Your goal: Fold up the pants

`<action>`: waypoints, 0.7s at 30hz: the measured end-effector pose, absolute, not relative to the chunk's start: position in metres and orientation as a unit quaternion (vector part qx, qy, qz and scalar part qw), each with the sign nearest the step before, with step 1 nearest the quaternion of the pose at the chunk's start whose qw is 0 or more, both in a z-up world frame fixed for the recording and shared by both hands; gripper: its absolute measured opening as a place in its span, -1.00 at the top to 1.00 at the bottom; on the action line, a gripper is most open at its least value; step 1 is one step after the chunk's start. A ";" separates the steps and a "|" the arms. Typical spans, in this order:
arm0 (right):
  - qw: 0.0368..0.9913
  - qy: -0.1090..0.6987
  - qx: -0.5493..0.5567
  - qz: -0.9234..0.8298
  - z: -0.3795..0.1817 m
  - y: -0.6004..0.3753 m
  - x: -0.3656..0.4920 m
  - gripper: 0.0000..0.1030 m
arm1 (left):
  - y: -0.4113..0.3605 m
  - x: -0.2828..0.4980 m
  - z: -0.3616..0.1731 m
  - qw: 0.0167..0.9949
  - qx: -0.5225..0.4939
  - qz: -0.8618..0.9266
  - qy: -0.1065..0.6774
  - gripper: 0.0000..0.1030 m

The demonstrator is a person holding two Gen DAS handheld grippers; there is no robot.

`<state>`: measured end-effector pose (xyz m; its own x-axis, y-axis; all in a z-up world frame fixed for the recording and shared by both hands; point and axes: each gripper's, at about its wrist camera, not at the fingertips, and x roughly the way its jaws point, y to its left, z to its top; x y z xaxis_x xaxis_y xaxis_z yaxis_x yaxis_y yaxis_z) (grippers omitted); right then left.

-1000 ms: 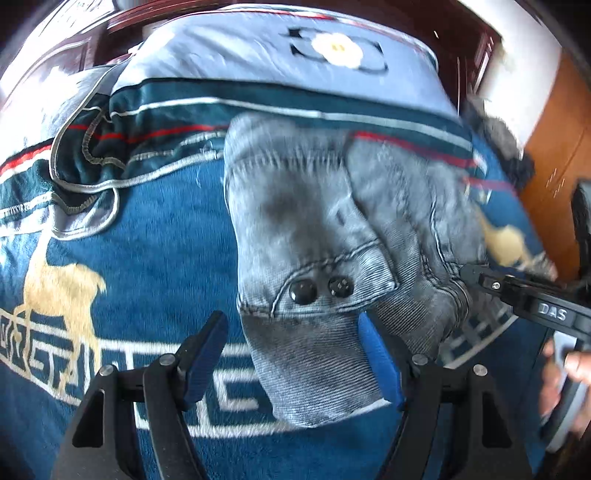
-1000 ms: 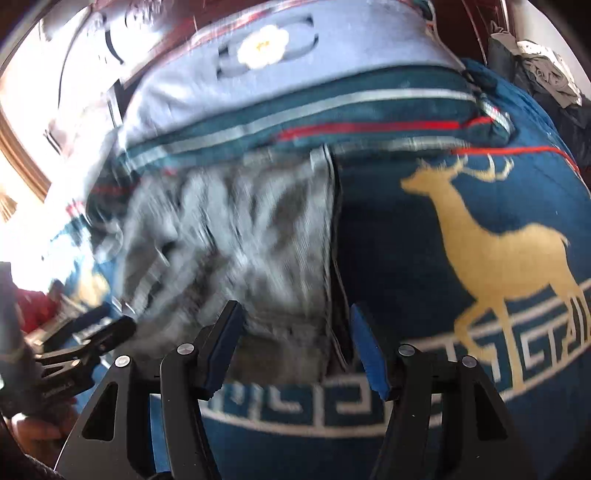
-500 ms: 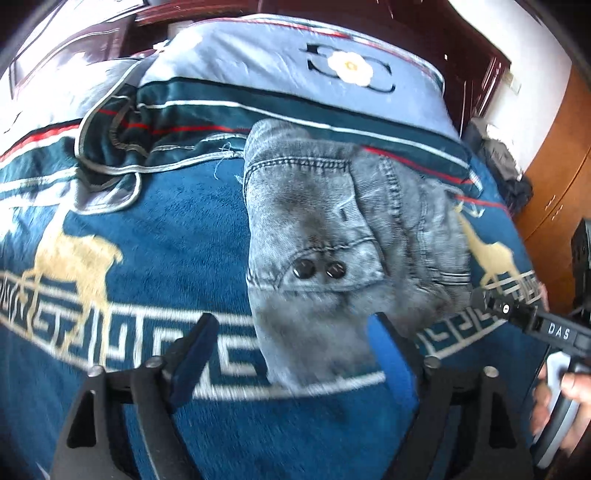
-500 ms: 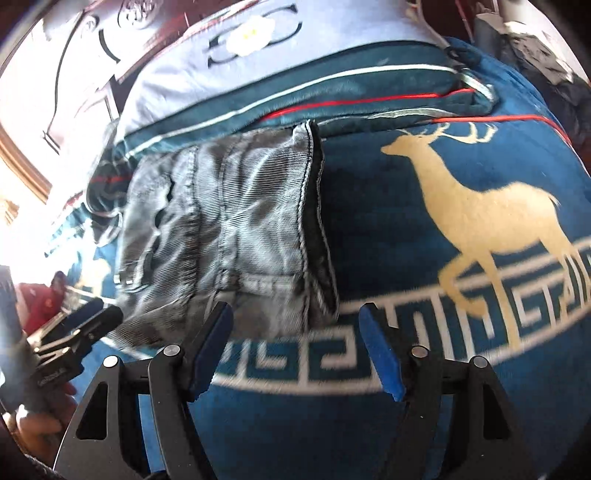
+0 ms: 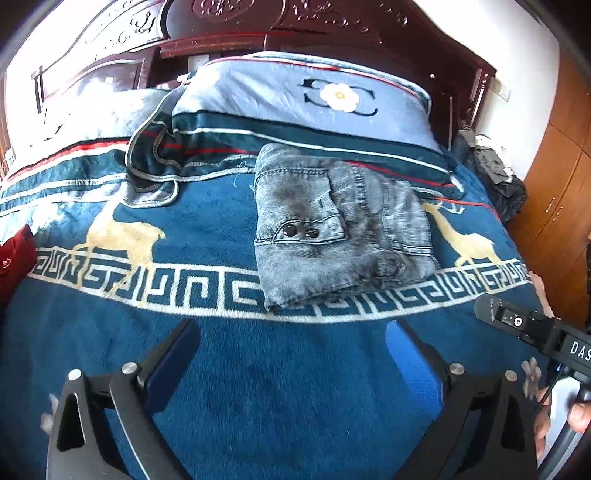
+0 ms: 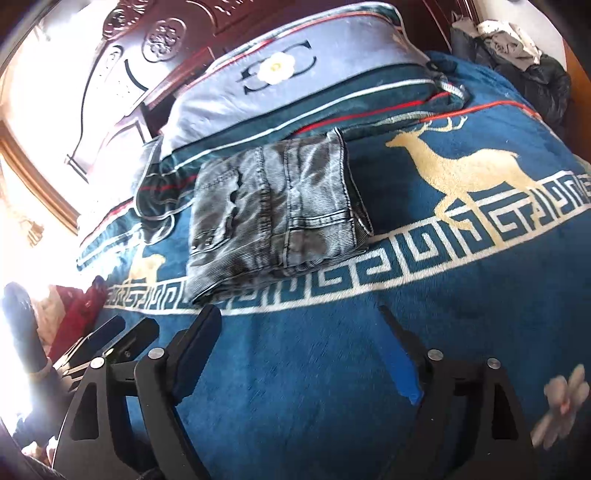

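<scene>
A pair of grey washed jeans [image 5: 332,225] lies folded into a compact rectangle on a blue blanket [image 5: 258,387] with gold deer, just below the pillows. It also shows in the right wrist view [image 6: 277,210]. My left gripper [image 5: 291,354] is open and empty, held back from the near edge of the jeans. My right gripper [image 6: 299,350] is open and empty too, also short of the jeans. The right gripper shows at the right edge of the left wrist view [image 5: 524,325]; the left one shows at the lower left of the right wrist view [image 6: 110,343].
A blue-grey pillow [image 5: 314,99] with a flower and a dark carved headboard [image 5: 295,22] lie behind the jeans. A second folded blanket edge [image 5: 159,162] lies left of them. Dark clothes [image 5: 498,173] are piled at the right, by a wooden wardrobe [image 5: 561,192]. A red item [image 5: 14,258] sits at left.
Both grippers have pulled back and up from the folded jeans, which now lie farther away and untouched. Both stayed open.
</scene>
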<state>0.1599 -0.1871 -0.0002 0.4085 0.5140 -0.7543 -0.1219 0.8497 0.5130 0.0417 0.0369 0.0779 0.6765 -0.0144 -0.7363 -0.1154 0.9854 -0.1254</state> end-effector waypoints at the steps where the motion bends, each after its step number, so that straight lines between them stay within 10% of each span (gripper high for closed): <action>1: 0.820 0.505 0.188 0.196 0.004 -0.187 0.156 -0.65 | 0.035 0.037 0.081 0.914 -0.075 0.030 0.398 -0.99; 21: 0.864 0.443 0.113 0.210 0.068 -0.188 0.099 -0.72 | 0.012 -0.016 0.115 0.924 -0.016 0.061 0.377 -1.00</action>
